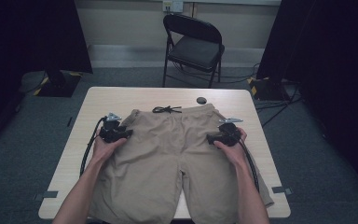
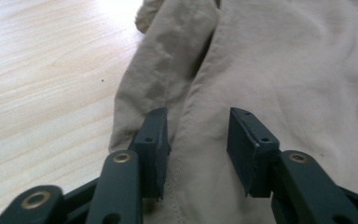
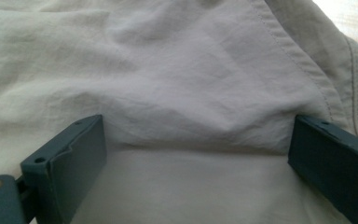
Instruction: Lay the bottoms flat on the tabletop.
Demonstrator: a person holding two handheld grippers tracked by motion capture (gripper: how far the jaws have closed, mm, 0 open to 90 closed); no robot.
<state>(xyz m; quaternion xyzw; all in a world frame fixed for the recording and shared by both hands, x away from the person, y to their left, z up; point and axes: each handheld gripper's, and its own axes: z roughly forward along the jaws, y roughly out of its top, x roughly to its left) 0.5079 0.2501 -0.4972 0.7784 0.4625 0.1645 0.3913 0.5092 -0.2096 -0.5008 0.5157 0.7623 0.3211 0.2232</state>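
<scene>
Wooden table (image 1: 256,116); tan shorts (image 1: 168,158) spread flat across it, waistband toward the far edge, legs running back toward the person, long axis near-to-far. Black drawstring (image 1: 167,109) at the waistband. Left gripper (image 1: 127,134) over the shorts' left side seam, jaws partly apart straddling the seam, pinching nothing. Right gripper (image 1: 209,138) on the right side, jaws wide apart, cloth lying loose between them.

Left tool (image 1: 121,134) jaws half apart; right tool (image 1: 214,138) jaws wide.
</scene>
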